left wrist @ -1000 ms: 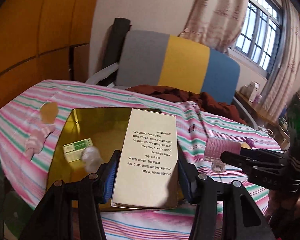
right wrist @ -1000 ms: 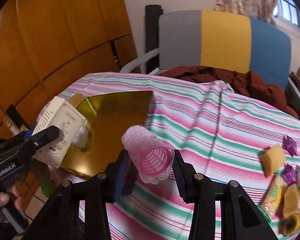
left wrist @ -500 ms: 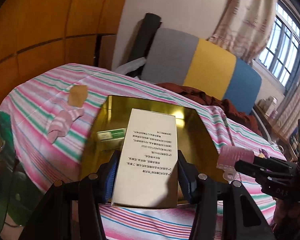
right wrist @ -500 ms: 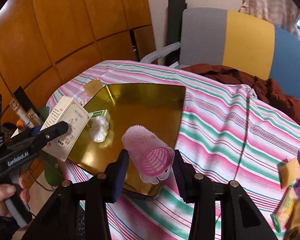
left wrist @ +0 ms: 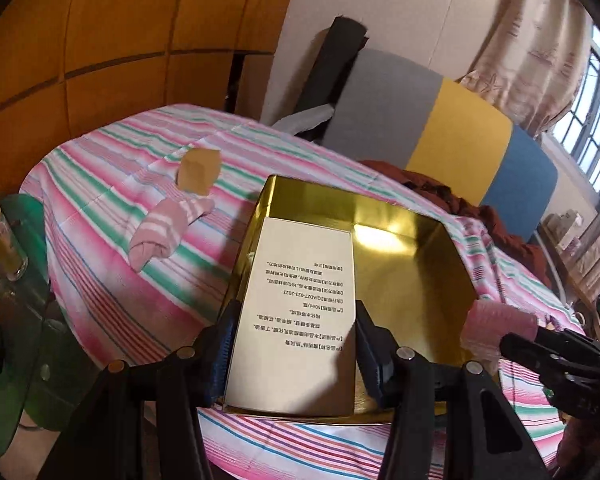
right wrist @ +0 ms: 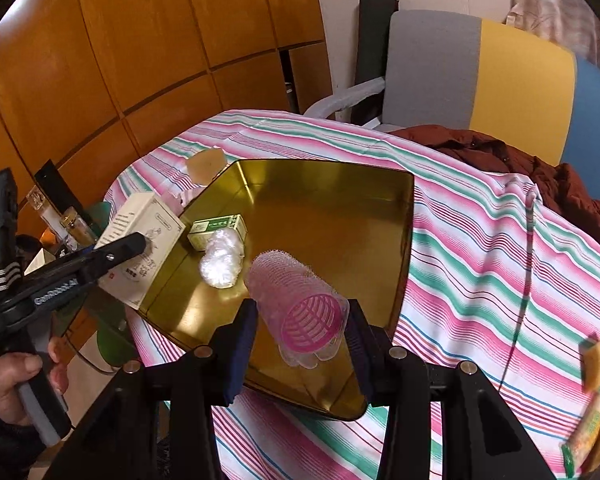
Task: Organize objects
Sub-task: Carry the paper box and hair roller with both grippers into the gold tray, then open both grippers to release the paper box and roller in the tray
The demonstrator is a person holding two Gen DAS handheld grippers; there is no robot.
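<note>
My left gripper (left wrist: 292, 344) is shut on a cream carton (left wrist: 300, 312) printed with text, held above the near left edge of the gold tray (left wrist: 416, 280). In the right wrist view the carton (right wrist: 140, 244) sits at the tray's left rim (right wrist: 404, 248). My right gripper (right wrist: 300, 340) is shut on a pink hair roller (right wrist: 296, 300), held over the tray's near part. The roller (left wrist: 496, 326) also shows at the right of the left wrist view. A small green box (right wrist: 218, 230) and a white plastic wad (right wrist: 220, 260) lie in the tray.
A pink striped sock (left wrist: 168, 228) and a tan card piece (left wrist: 198, 170) lie on the striped tablecloth (left wrist: 100, 184) left of the tray. Snack packets (right wrist: 596, 408) lie at the right edge. A colourful chair (right wrist: 480, 76) with a brown garment (right wrist: 500, 152) stands behind. Jars (left wrist: 0, 240) stand left.
Both grippers have drawn back toward the left and risen with their loads. The tray now lies more to the right in the left view; the carton hides the green box there.
</note>
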